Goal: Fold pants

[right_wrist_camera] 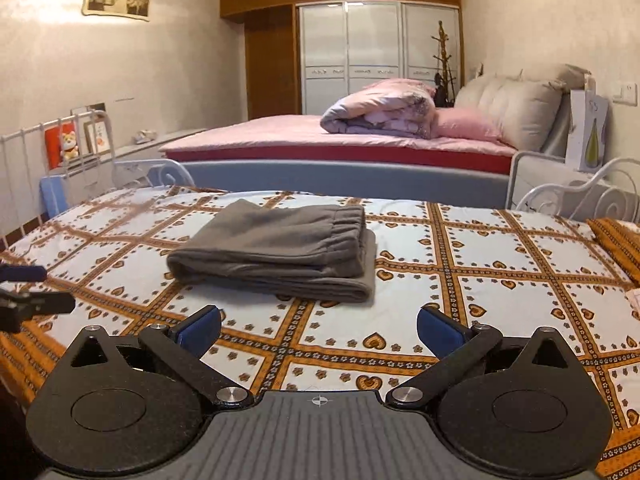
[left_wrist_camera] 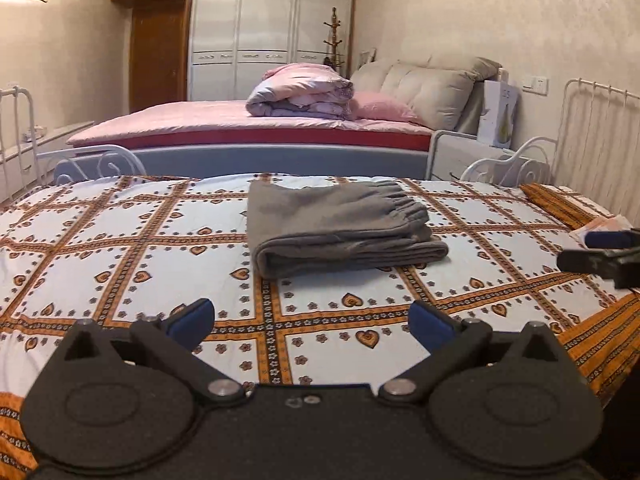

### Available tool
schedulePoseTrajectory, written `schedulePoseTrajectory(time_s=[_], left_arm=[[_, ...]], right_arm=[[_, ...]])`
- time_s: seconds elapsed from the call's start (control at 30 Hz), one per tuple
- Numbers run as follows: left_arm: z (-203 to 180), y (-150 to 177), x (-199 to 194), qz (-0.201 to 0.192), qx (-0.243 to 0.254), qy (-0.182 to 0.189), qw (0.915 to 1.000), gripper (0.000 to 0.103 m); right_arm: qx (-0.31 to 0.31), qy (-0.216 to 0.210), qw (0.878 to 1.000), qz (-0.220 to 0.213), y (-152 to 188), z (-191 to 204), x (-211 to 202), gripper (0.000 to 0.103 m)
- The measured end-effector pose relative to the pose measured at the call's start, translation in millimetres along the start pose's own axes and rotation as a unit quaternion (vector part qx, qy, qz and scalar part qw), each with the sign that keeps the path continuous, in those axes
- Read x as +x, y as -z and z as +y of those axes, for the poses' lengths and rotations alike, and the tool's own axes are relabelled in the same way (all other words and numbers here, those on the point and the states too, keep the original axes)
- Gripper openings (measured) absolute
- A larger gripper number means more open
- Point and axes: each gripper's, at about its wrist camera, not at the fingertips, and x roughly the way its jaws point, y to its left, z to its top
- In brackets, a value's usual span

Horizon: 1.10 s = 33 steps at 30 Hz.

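Observation:
The grey pants [left_wrist_camera: 340, 228] lie folded in a compact stack on the patterned bedspread [left_wrist_camera: 120, 248], elastic waistband on top at the right. They also show in the right wrist view [right_wrist_camera: 280, 252]. My left gripper [left_wrist_camera: 312, 320] is open and empty, a short way in front of the stack. My right gripper [right_wrist_camera: 318, 326] is open and empty, also in front of the stack and slightly to its right. The right gripper's fingers [left_wrist_camera: 592, 258] show at the right edge of the left wrist view. The left gripper's fingers [right_wrist_camera: 36, 302] show at the left edge of the right wrist view.
White metal bed rails [left_wrist_camera: 596, 136] stand at the bed's ends and far side. A second bed [right_wrist_camera: 340, 140] with a rolled pink quilt [right_wrist_camera: 380, 114] lies behind. An orange pillow [right_wrist_camera: 620, 244] lies at the right end.

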Motion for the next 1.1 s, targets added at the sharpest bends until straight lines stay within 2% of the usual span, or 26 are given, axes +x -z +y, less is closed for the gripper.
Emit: schedulePoseTrajectory(time_s=[0.2, 0.47, 1.1], left_arm=[[2, 0, 4, -0.002, -0.015, -0.003, 0.9999, 0.097], [0, 1, 6, -0.006, -0.011, 0.002, 0.9999, 0.097], [-2, 1, 4, -0.01, -0.005, 0.011, 0.9999, 0.097]], right_arm=[[-0.03, -0.004, 1.0, 0.002, 8, 12, -2, 0.103], [-0.008, -0.001, 1.0, 0.008, 5, 4, 8, 0.103], [-0.012, -0.004, 1.0, 0.009, 5, 5, 7, 0.103]])
